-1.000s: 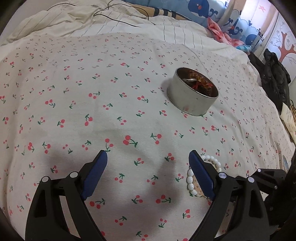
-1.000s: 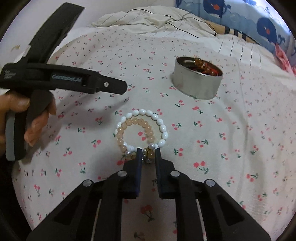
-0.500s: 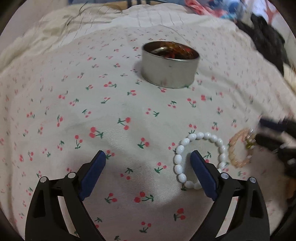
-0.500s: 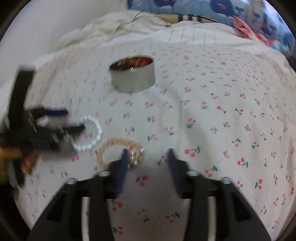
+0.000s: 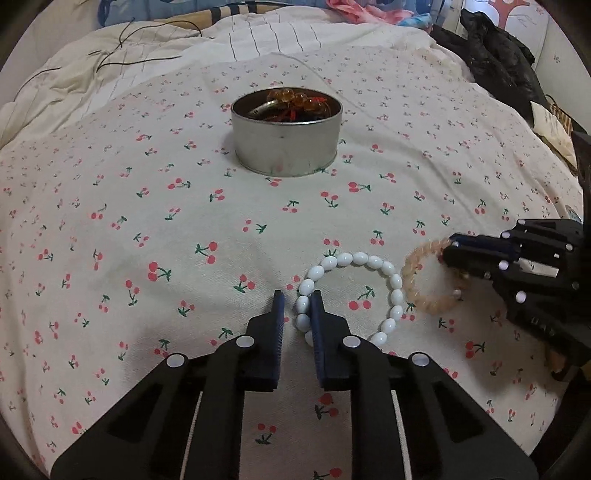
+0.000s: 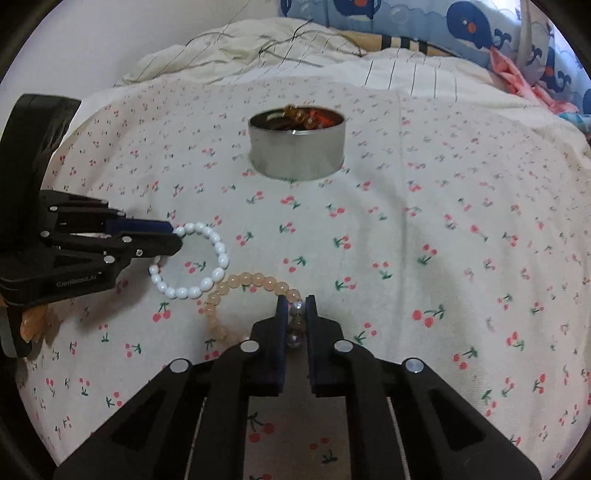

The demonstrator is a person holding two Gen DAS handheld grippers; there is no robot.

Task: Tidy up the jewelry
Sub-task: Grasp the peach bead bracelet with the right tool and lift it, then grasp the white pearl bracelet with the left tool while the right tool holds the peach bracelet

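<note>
A white bead bracelet (image 5: 373, 264) lies on the cherry-print sheet. My left gripper (image 5: 297, 308) is shut on its near-left beads. In the right wrist view the white bracelet (image 6: 207, 282) shows with the left gripper (image 6: 173, 238) on it. A peach bead bracelet (image 5: 421, 301) lies just right of the white one. My right gripper (image 6: 296, 310) is shut on its silver and amber beads; the peach bracelet (image 6: 255, 280) curves off to the left. A round metal tin (image 5: 286, 142) holding amber and red jewelry stands farther back, also in the right wrist view (image 6: 297, 147).
The cherry-print sheet (image 5: 147, 221) covers a bed. A rumpled striped quilt with thin dark cords (image 5: 122, 51) lies behind the tin. Black clothing (image 5: 495, 59) is heaped at the far right. Whale-print bedding (image 6: 480, 33) lies at the back.
My left gripper has closed on the white bracelet. My right gripper opened half a second ago and has closed again on the peach bracelet, which now lies apart from the white one.
</note>
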